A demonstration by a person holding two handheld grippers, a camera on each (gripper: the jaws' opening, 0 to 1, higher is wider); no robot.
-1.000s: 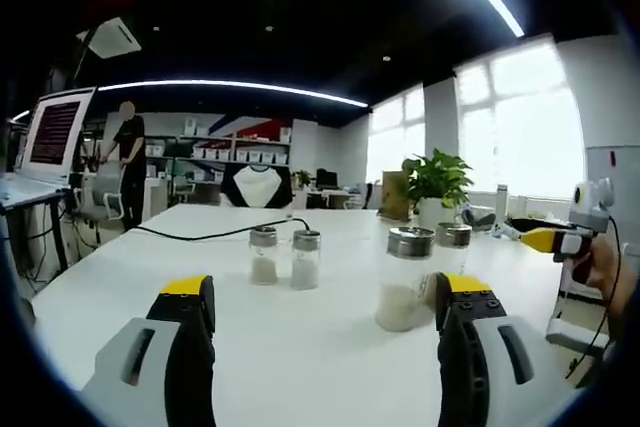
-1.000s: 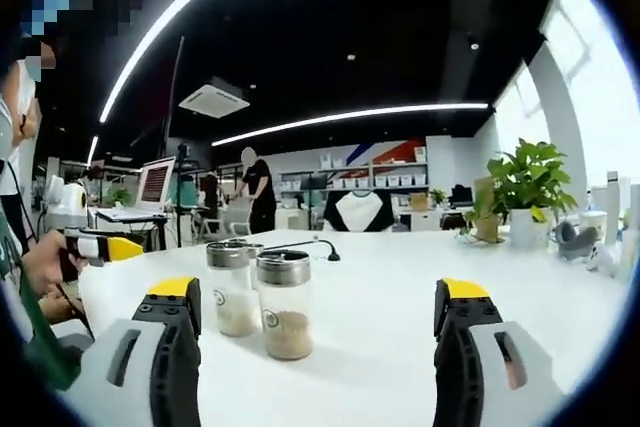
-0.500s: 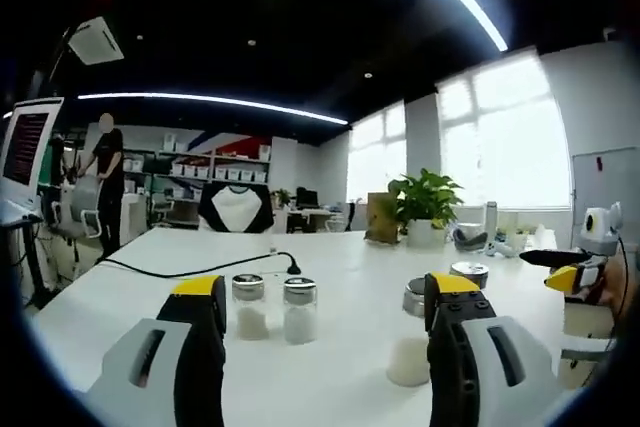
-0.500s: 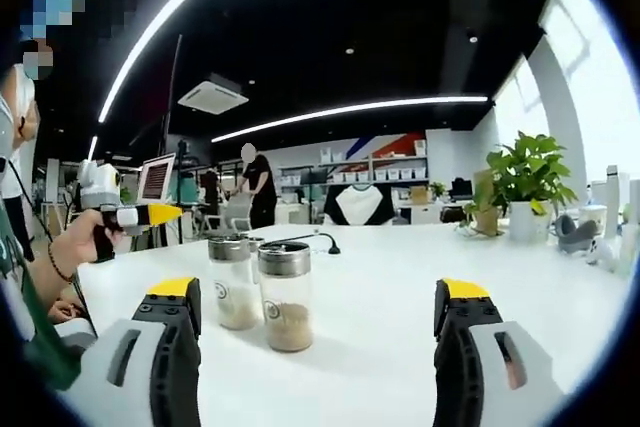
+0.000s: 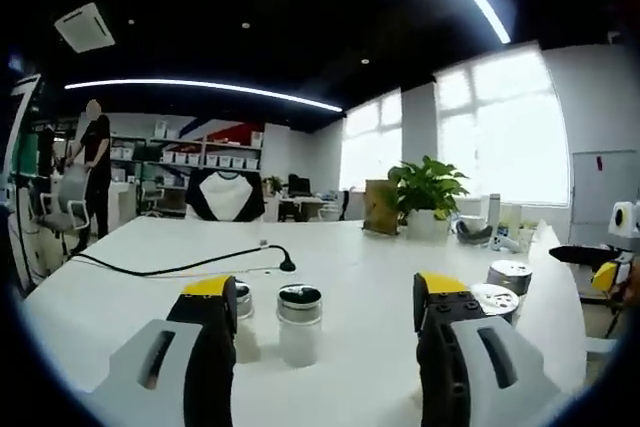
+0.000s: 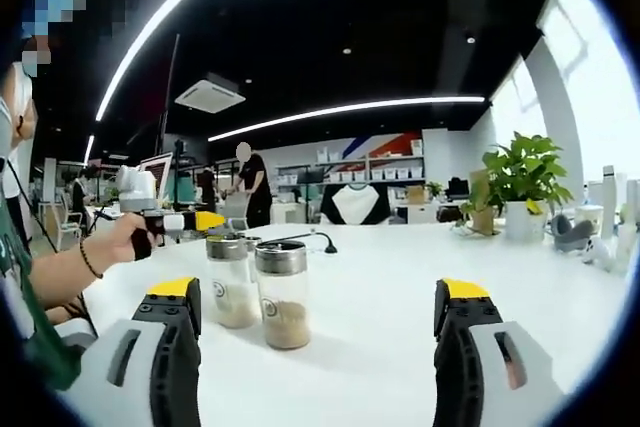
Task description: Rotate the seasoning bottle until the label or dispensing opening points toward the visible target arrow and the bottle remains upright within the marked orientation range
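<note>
- Hovering over the white table (image 5: pixel 130 257), left gripper (image 5: pixel 318 299) with fingers (image 5: pixel 212 299) spread apart, nothing between them.
- Standing upright just beyond and between those fingers, a seasoning bottle (image 5: pixel 298 322) with white contents and a steel cap; long axis vertical, roughly centred in the gap, slightly nearer the left finger.
- Peeking out from behind the left finger, a second bottle (image 5: pixel 242 299), just beside the first and likely to get nudged on closing.
- Crowding the right finger, two more steel-capped jars (image 5: pixel 508 277), partly hidden.
- Trailing across the table farther back, a black cable (image 5: pixel 180 269); beyond it, a potted plant (image 5: pixel 425 192).
- Hanging back, right gripper (image 6: pixel 318 299) also with fingers (image 6: pixel 172 299) apart and empty; nearest bottle, brown-filled (image 6: pixel 281 295), lying left of centre, close to the left finger, with a white-filled one (image 6: pixel 231 285) touching or nearly touching behind it.
- Judging the left gripper nearer a grasp.
- Spotting no target arrow or marked range on the table; label direction on the white bottle too unclear to tell.
</note>
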